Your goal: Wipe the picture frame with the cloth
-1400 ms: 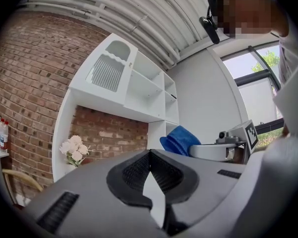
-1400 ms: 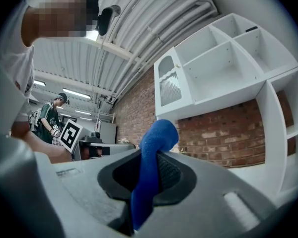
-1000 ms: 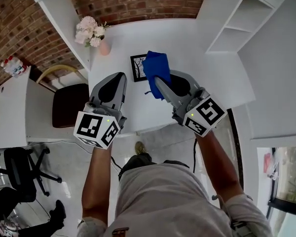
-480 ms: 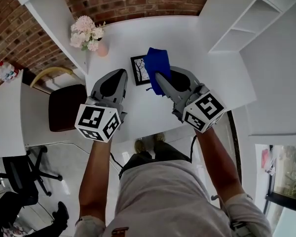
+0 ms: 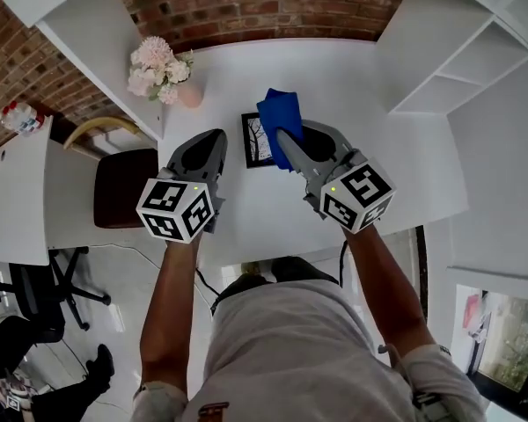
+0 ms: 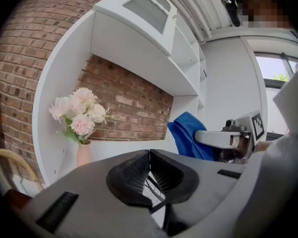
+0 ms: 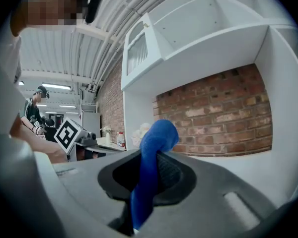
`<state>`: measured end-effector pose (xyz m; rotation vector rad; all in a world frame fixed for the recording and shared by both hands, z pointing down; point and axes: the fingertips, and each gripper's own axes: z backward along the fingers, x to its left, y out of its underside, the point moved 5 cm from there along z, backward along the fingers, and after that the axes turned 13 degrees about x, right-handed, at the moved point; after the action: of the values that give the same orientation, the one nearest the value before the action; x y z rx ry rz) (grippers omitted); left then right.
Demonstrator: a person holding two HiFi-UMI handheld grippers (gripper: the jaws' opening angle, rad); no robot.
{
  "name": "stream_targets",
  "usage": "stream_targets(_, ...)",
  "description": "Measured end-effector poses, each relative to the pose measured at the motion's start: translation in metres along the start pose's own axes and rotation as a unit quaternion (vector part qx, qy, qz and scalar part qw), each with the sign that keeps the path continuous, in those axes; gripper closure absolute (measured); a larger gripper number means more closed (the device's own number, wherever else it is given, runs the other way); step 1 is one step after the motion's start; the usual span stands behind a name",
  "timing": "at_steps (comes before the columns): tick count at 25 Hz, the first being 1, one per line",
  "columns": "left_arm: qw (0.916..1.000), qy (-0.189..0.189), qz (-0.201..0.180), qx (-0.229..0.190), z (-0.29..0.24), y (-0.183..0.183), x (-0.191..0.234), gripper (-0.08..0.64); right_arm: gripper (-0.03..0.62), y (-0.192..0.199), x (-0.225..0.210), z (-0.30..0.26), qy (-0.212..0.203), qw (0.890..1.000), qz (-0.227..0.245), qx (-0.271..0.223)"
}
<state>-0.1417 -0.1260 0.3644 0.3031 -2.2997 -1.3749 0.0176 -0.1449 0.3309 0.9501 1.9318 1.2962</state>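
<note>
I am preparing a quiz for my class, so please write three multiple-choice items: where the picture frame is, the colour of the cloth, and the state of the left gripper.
1. Where is the picture frame? A on the white table; B on the dark chair; C on a shelf.
2. What colour is the cloth? A red; B green; C blue.
3. How is the left gripper? A wide open; B shut and empty; C shut on the cloth.
Answers: 1 A, the head view shows it on that table; 2 C, it looks blue in every view; 3 B, its jaws meet with nothing between them.
</note>
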Motion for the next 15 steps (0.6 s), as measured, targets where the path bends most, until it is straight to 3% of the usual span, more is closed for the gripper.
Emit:
stream_targets(8, 0.997, -0.036, 0.033, 0.06, -0.042, 0.014, 0.014, 0.534, 0.544, 0.013, -0.043, -0.023, -0.022, 0.999, -0.019, 0.028)
stream_targets(15, 0.9893, -0.033, 0.049, 0.133, -0.071, 0.034, 0.027, 0.458, 0.545, 0.027, -0.06, -0.044, -0.012, 0.997, -0.048, 0.057)
